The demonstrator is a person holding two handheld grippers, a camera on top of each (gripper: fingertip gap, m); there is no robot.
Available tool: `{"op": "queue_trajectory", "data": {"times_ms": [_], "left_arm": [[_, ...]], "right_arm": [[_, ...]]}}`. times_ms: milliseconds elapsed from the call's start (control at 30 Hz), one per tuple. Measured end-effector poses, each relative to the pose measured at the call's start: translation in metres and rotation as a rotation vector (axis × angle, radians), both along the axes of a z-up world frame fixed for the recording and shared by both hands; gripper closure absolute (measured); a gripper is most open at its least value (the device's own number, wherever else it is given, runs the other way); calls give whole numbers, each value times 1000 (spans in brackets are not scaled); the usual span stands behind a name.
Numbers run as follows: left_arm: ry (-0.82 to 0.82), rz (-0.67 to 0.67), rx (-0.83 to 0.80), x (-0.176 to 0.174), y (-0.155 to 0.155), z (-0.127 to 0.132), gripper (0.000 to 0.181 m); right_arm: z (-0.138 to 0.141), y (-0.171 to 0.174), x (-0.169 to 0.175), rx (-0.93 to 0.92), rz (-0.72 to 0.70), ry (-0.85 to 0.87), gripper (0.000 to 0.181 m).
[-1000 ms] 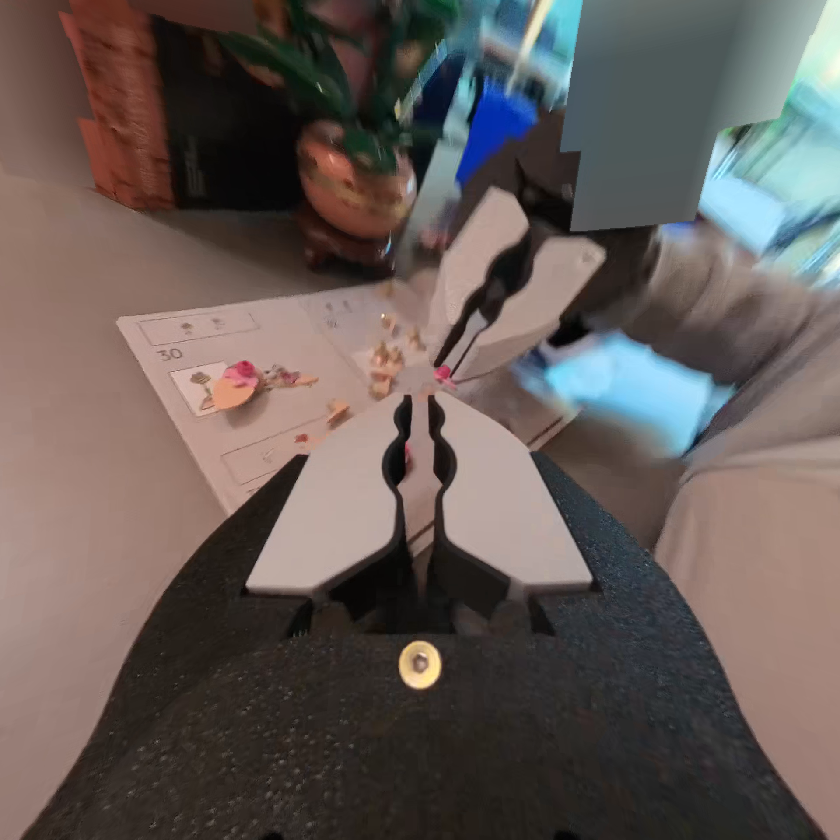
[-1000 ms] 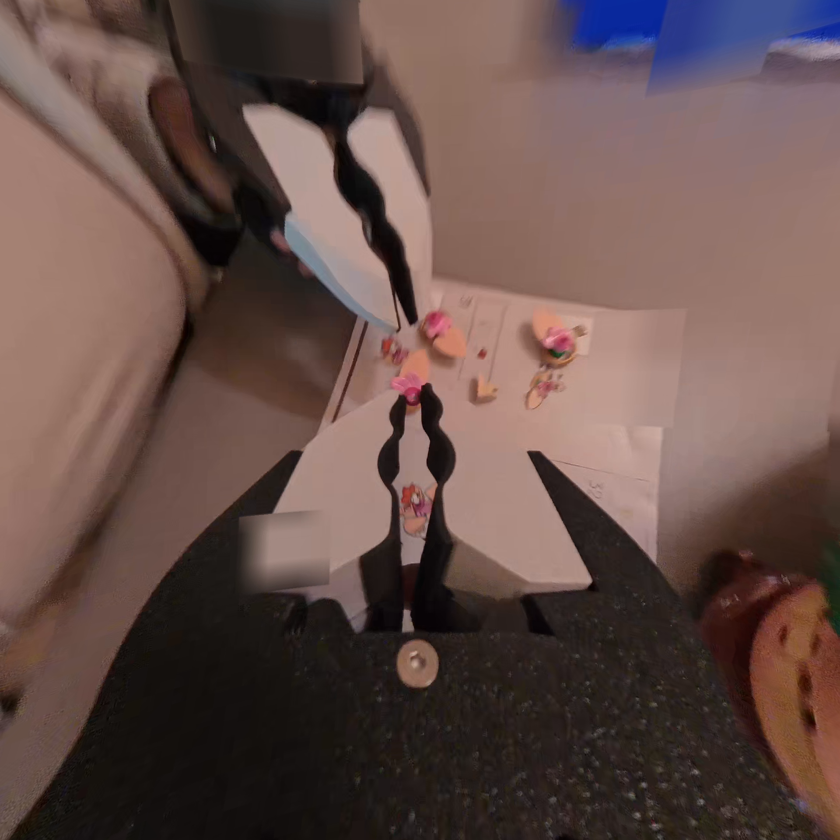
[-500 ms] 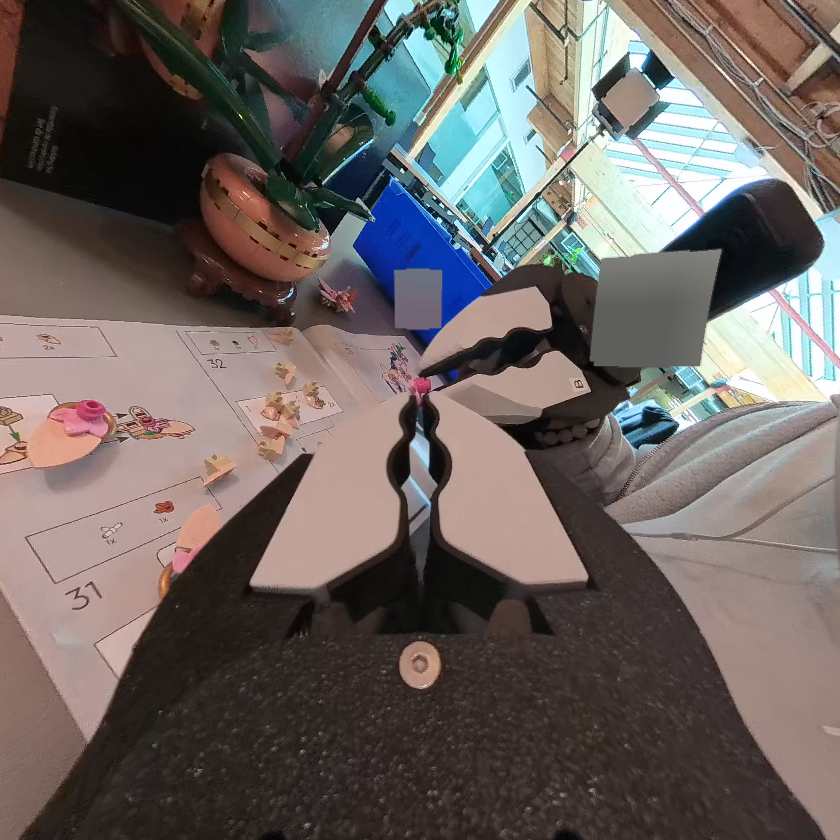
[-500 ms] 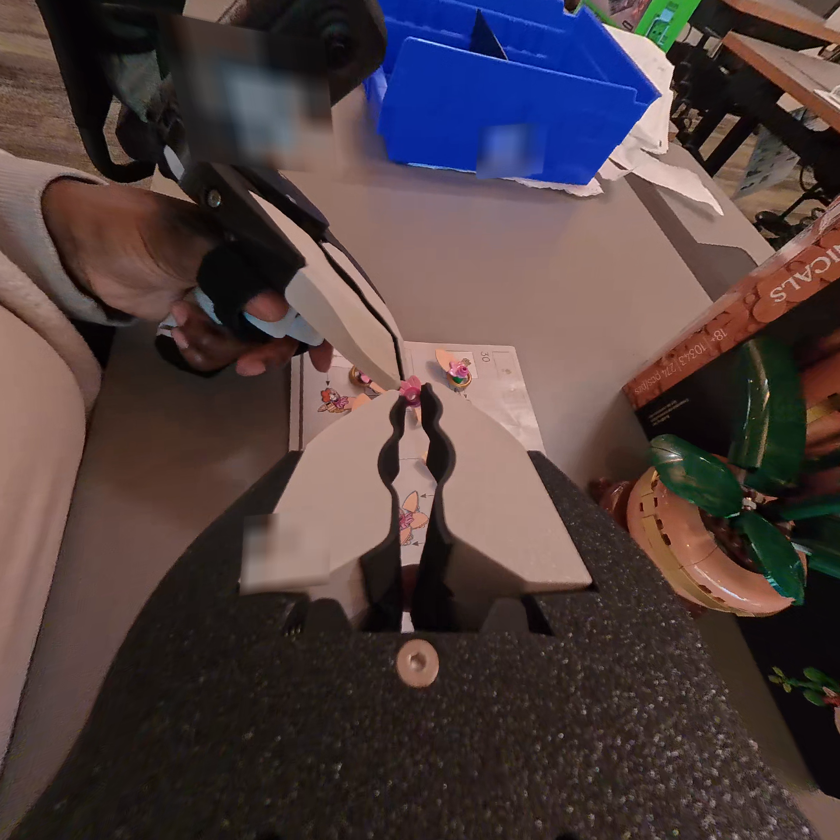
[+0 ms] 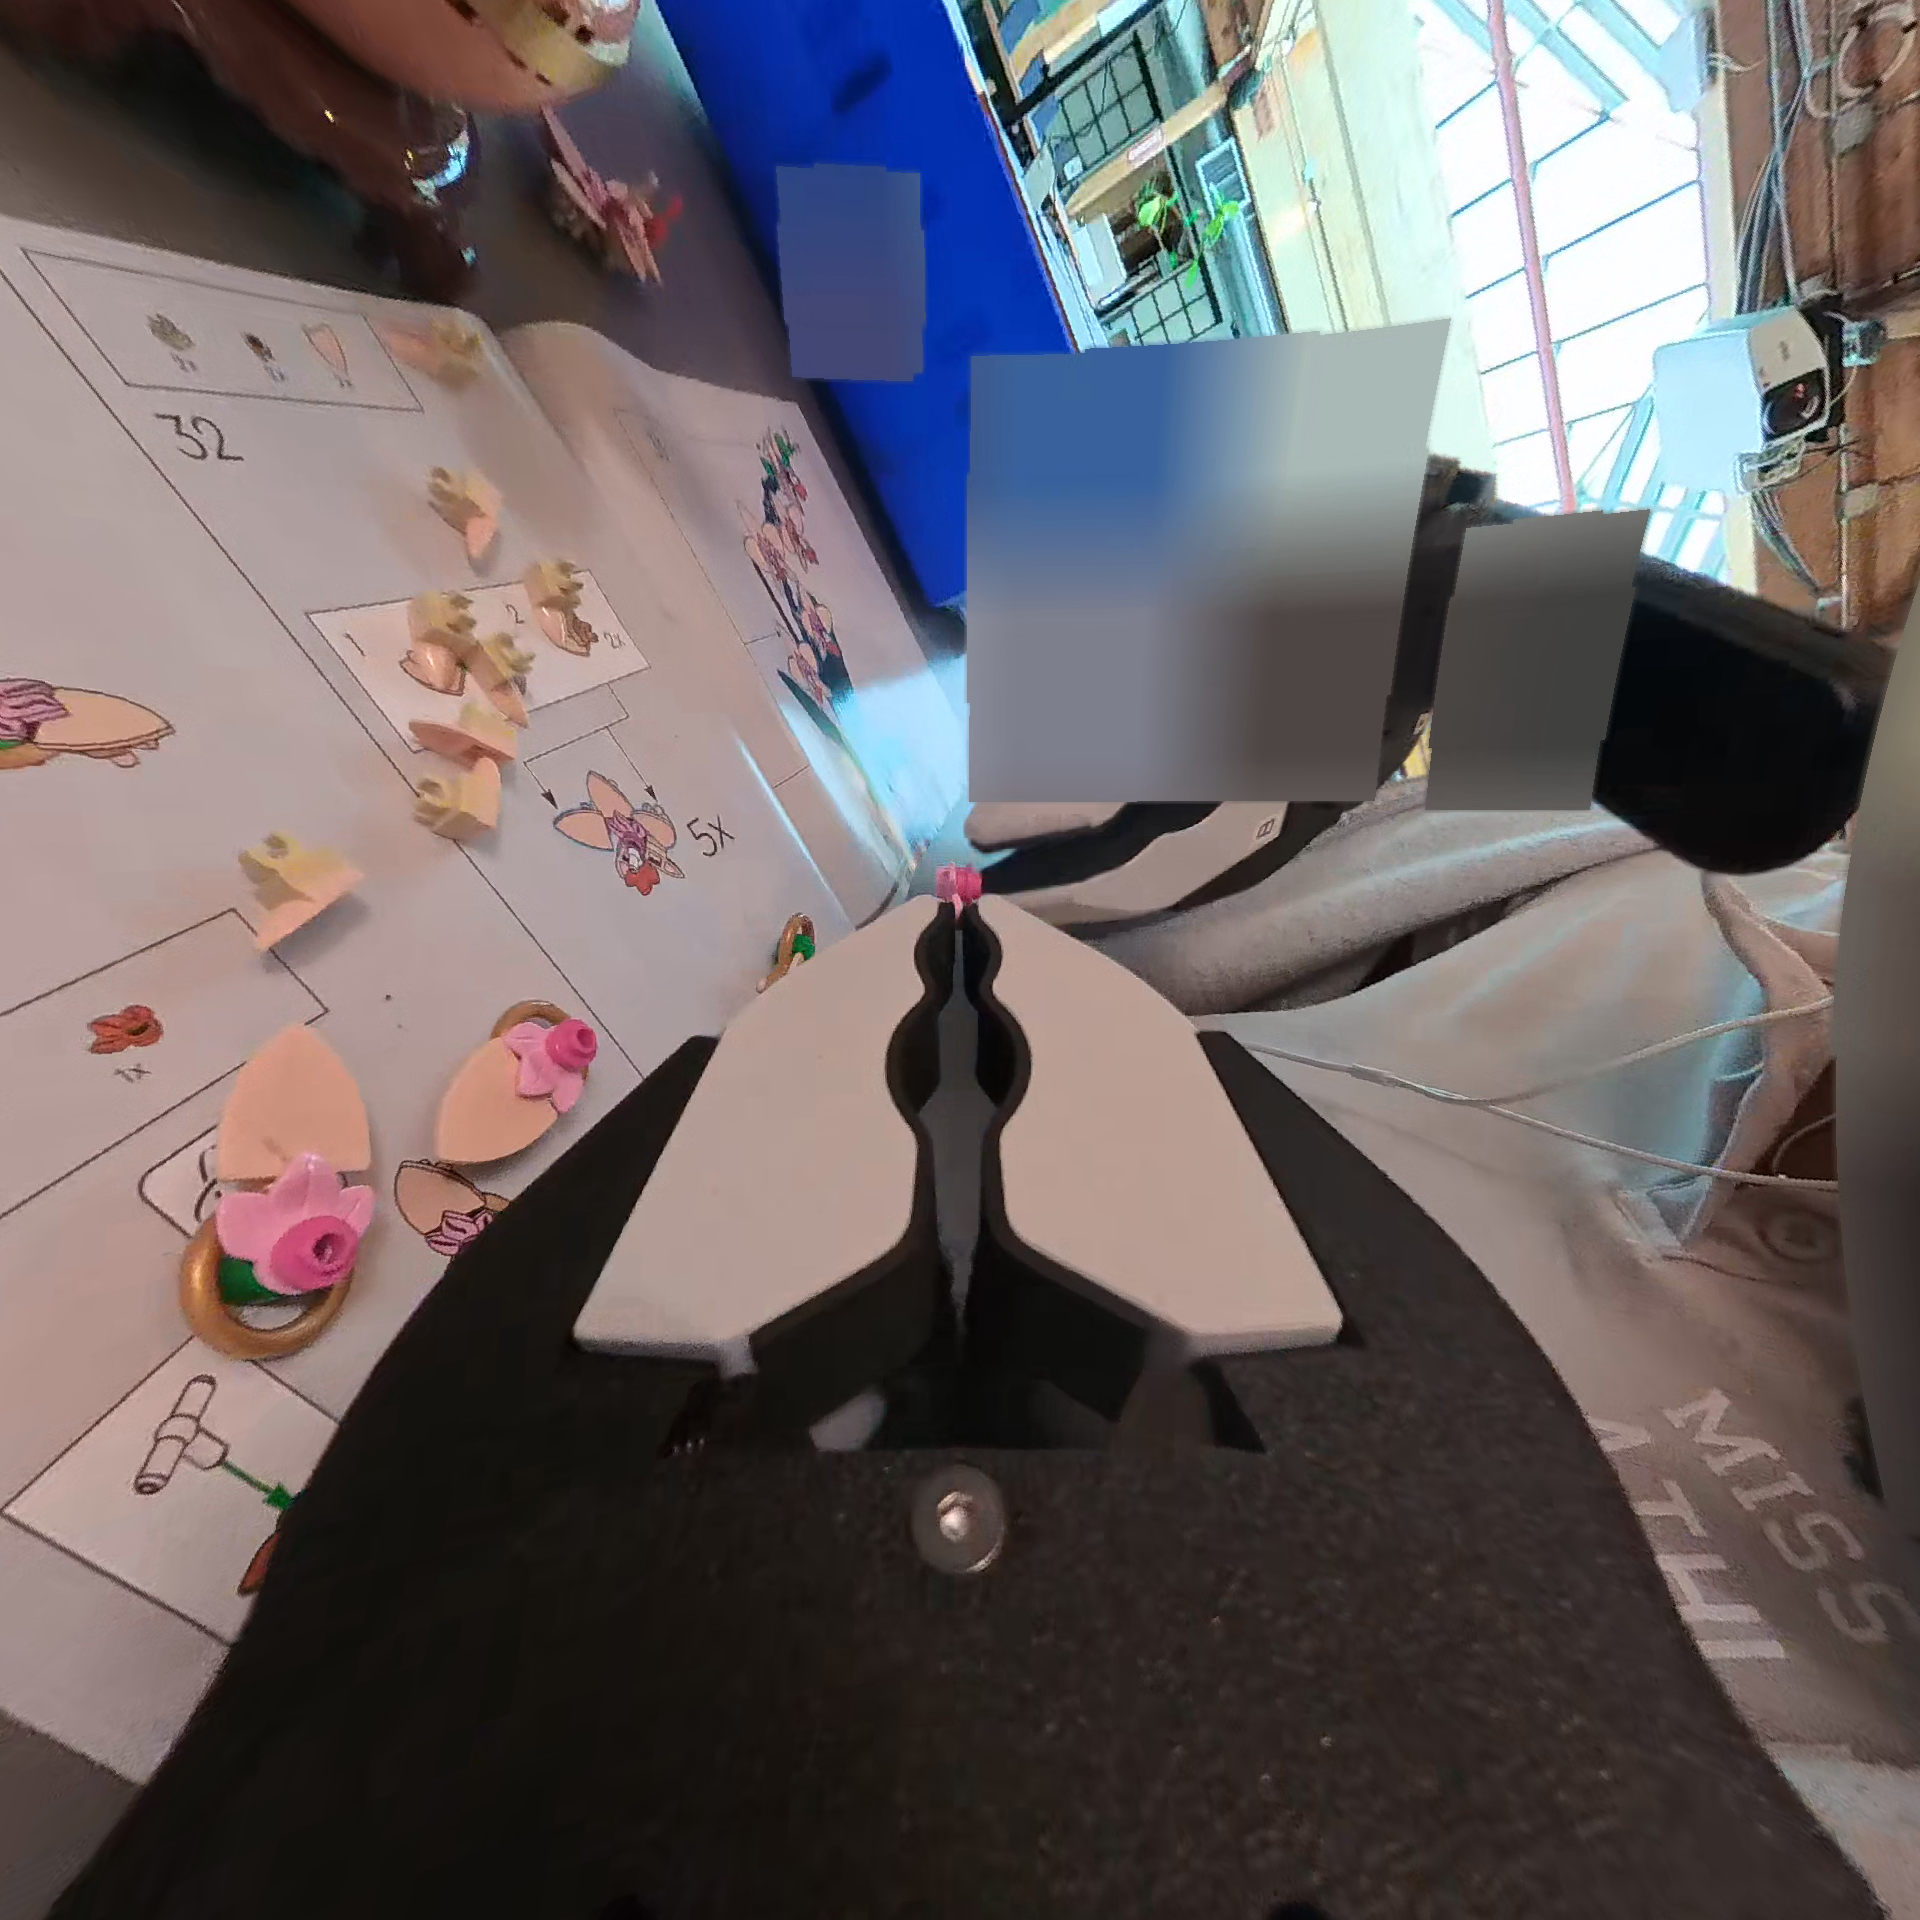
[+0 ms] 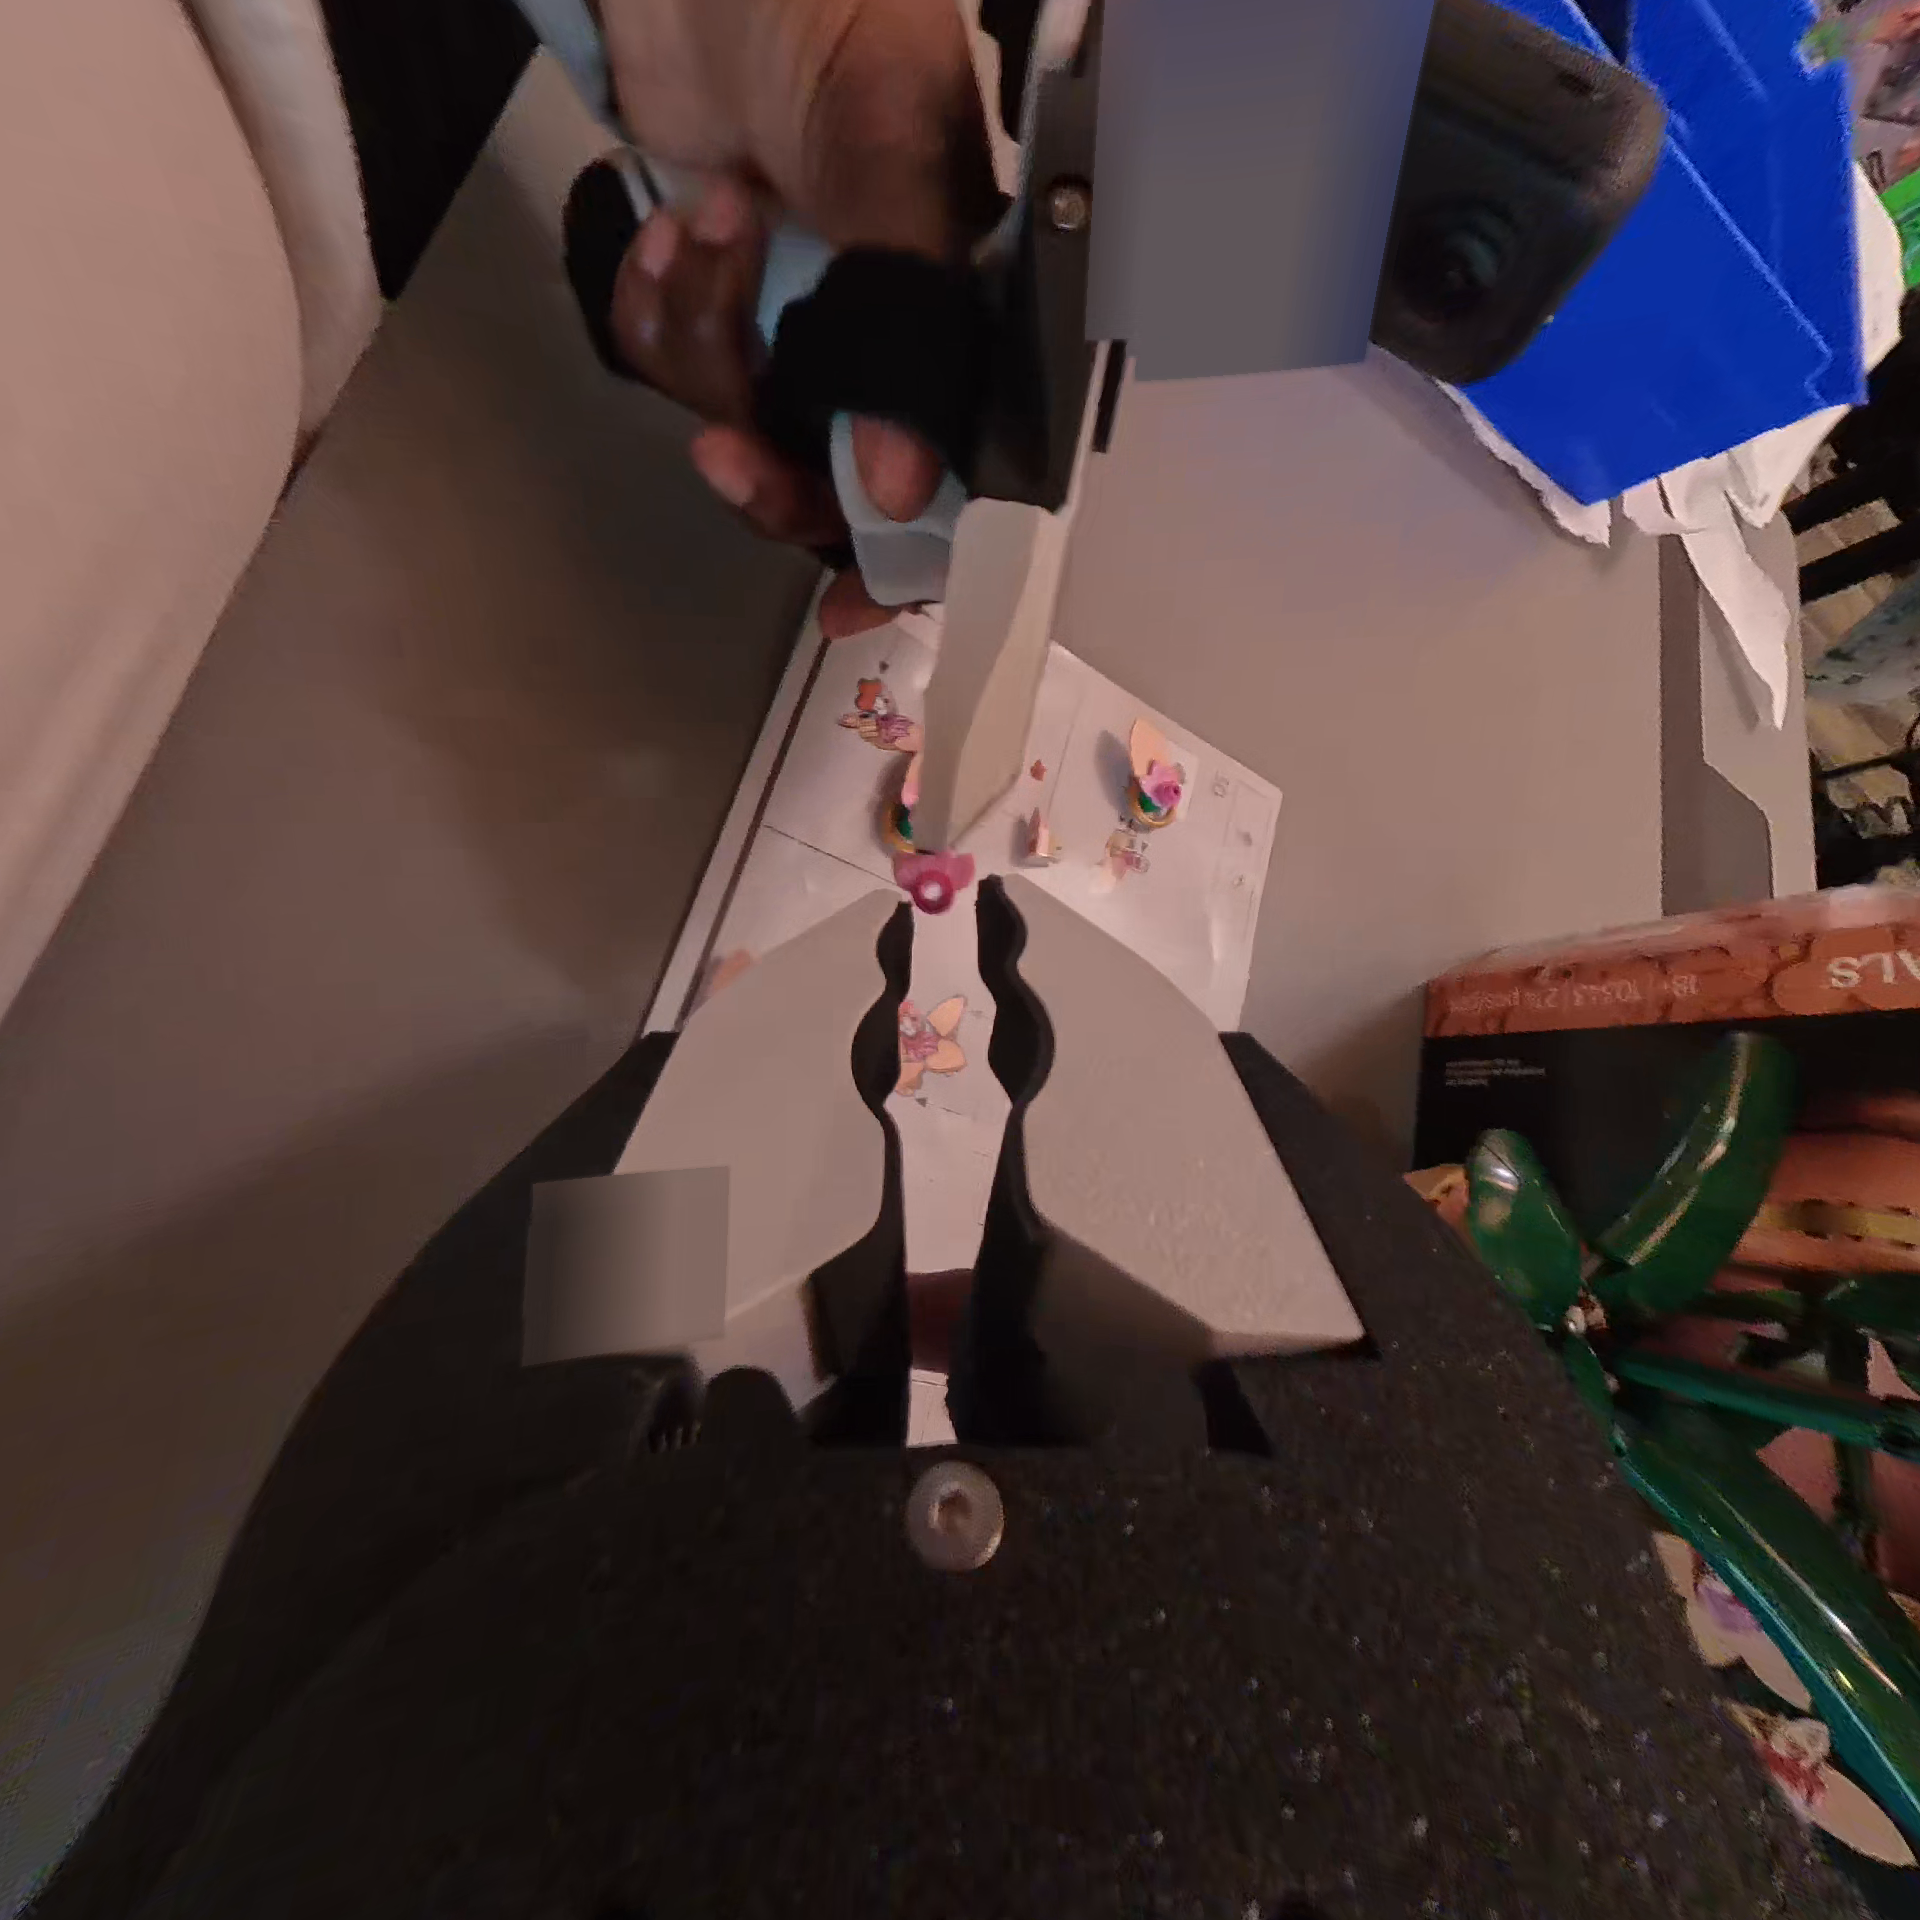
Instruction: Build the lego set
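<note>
My left gripper (image 5: pixel 958 909) is shut on a small pink flower piece (image 5: pixel 956 883) at its very tip, held above the near edge of the open instruction booklet (image 5: pixel 312 935). In the right wrist view the left gripper (image 6: pixel 940 831) comes down from above with the pink piece (image 6: pixel 932 888) under its tip. My right gripper (image 6: pixel 948 899) is open by a narrow gap, and the piece sits at its left fingertip. Two petal-and-pink-flower assemblies (image 5: pixel 301 1236) (image 5: pixel 520 1081) lie on the booklet.
Several small cream petal pieces (image 5: pixel 457 800) lie scattered on the booklet. A blue bin (image 6: pixel 1714 260) stands at the table's far side. A brown set box (image 6: pixel 1662 987) and the green-leaved plant model (image 6: pixel 1662 1247) are at the right. A person's sweatshirt (image 5: pixel 1455 1143) is close by. The tips of both grippers are at nearly the same place.
The right gripper's fingers have parted from the pink piece, which stays in the left gripper. Both grippers have swung round, with the left now tilted over the booklet.
</note>
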State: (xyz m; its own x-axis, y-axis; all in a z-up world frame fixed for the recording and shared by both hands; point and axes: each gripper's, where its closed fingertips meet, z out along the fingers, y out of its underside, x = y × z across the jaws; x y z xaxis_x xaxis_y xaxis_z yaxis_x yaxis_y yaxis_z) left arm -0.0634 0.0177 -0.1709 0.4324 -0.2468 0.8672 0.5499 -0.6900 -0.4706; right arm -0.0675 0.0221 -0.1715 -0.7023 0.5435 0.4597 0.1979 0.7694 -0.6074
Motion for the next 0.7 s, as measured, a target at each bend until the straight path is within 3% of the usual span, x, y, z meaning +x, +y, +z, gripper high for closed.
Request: {"op": "queue_trajectory", "data": {"times_ms": [467, 700], "left_arm": [[-12, -11, -28, 6, 4, -2, 181], [4, -26, -4, 9, 7, 1, 178]], "right_arm": [[-6, 1, 5, 8, -14, 39, 173], [-3, 3, 8, -204, -85, -5, 174]]}}
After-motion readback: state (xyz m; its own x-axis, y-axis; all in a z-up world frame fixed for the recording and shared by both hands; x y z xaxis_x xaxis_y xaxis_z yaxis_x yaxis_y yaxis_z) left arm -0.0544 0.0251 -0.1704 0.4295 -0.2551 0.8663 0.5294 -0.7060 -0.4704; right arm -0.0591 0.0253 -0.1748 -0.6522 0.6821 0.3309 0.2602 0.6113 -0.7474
